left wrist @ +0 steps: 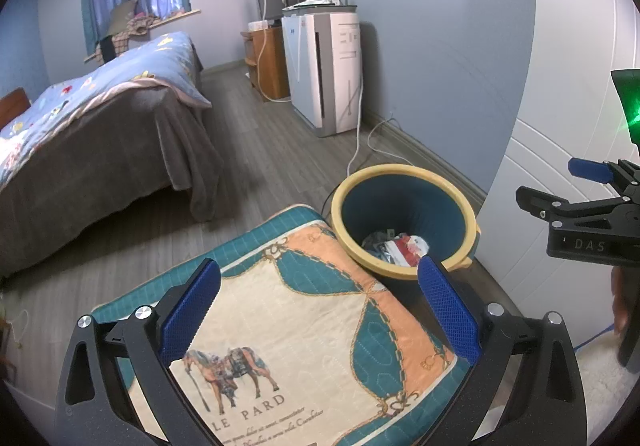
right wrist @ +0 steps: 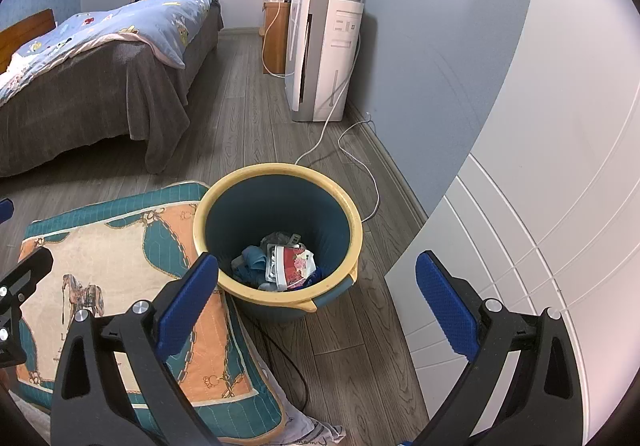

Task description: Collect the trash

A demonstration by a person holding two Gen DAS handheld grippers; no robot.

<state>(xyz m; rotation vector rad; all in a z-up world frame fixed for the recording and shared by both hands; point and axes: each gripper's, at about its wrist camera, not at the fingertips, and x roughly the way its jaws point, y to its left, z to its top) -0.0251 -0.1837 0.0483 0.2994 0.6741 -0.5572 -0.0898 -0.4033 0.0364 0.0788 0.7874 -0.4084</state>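
Our left gripper (left wrist: 320, 310) and right gripper (right wrist: 316, 302) both gape wide, holding nothing. The trash (right wrist: 280, 262) lies in the bin (right wrist: 240, 186) ahead of our right fingers, beside the cushion (left wrist: 280, 326); bed (right wrist: 80, 86) beyond.

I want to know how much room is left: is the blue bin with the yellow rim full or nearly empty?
Nearly empty. The blue bin with the yellow rim stands upright, and only crumpled wrappers and scraps cover its bottom; its inner walls are bare above them.
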